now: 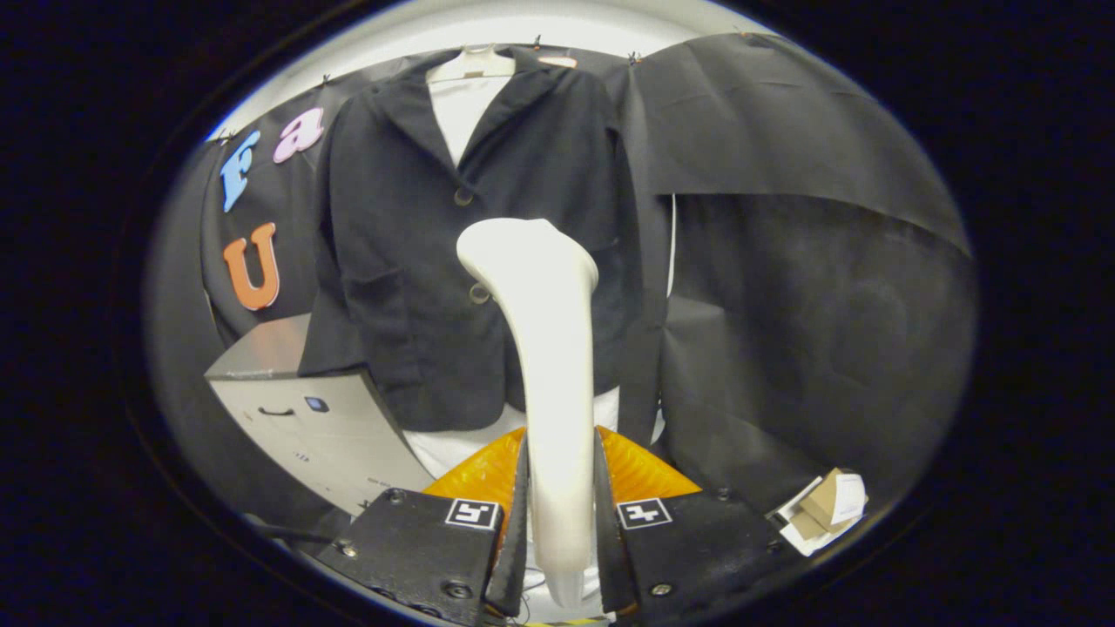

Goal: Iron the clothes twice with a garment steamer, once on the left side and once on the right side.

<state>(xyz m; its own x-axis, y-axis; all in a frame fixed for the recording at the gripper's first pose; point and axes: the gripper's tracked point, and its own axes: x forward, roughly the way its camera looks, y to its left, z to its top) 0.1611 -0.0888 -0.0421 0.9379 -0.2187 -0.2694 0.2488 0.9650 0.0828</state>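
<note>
1. Your gripper (562, 522) is closed on the white garment steamer (544, 348); both fingers (514, 531) press against the sides of its handle.
2. The steamer stands upright between the fingers, its wide head raised in front of the lower button of the dark jacket (418, 244).
3. The jacket hangs on a white hanger (475, 63) against the booth wall, over a white garment that shows at the collar and below the hem.
4. A grey cabinet (305, 418) stands beside the jacket's lower corner.
5. Some cardboard and paper scraps (827, 509) lie beyond the other finger.
</note>
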